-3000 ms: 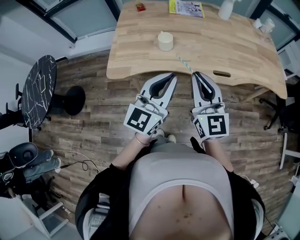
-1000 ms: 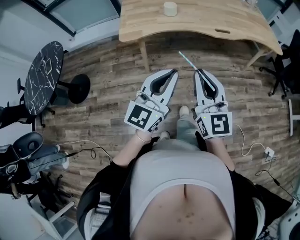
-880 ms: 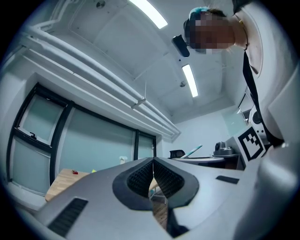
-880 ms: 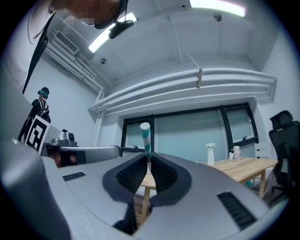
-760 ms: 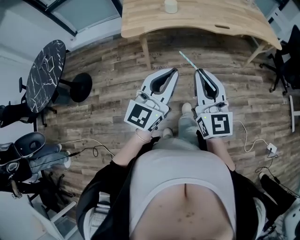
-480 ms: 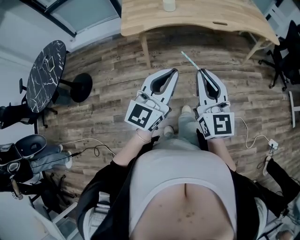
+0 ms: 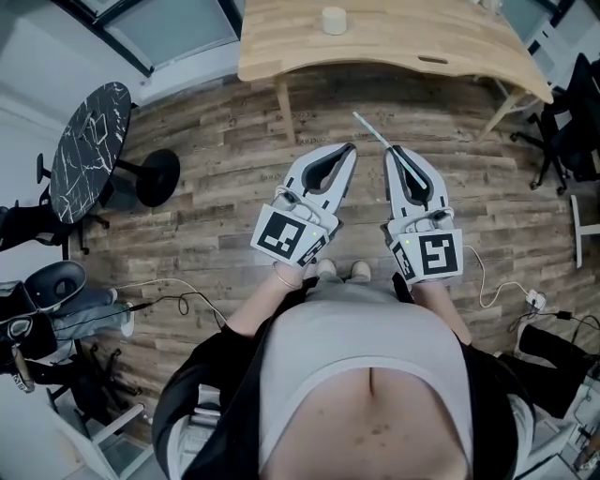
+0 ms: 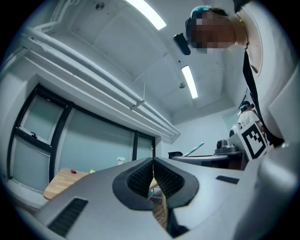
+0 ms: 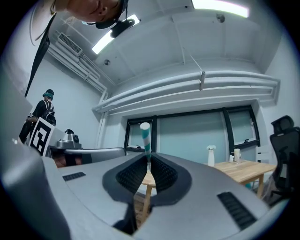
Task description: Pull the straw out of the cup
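The straw (image 7: 369,129), white with teal stripes, is pinched at its lower end between the closed tips of the right claw (image 7: 393,150). It points toward 11 o'clock above the plank floor (image 7: 206,178). In the right gripper view it rises straight out of the clamped jaws. The left claw (image 7: 349,147), just beside at 9 o'clock, has its tips pressed together with nothing between them. The cup (image 7: 334,20) stands on the wooden tabletop (image 7: 422,37) at 12 o'clock, well apart from the straw.
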Available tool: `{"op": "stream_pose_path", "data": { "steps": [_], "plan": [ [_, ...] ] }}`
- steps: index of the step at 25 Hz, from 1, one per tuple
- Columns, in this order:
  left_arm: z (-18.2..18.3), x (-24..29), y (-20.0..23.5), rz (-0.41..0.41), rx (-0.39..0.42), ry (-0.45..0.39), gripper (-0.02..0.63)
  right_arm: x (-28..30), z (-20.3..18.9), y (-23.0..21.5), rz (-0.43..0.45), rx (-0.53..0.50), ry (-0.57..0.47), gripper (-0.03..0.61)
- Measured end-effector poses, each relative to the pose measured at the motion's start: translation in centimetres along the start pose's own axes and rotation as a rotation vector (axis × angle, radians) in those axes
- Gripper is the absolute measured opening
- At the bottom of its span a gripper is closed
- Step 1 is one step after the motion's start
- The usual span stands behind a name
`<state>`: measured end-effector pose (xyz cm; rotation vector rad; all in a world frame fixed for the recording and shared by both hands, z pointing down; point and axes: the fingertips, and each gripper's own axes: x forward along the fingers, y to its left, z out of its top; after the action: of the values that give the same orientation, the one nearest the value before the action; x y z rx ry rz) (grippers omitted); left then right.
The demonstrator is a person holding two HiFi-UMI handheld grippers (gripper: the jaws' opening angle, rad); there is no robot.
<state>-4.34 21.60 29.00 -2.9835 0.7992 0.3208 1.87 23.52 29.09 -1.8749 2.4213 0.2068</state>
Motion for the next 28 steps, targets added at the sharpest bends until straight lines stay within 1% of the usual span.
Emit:
{"op": "stream_pose_path", "data": {
  "steps": [7, 28],
  "plan": [
    [-0.4, 1.1, -0.8, 0.004, -0.013, -0.007, 0.006, -0.4, -0.3, -0.9, 0.013, 0.002, 0.0, 0.044],
    [-0.8, 2.8, -0.4, 0.026, -0.015, -0.016, 0.006, 0.1, -0.8, -2.2, 0.039, -0.004, 0.01, 0.044]
  ]
}}
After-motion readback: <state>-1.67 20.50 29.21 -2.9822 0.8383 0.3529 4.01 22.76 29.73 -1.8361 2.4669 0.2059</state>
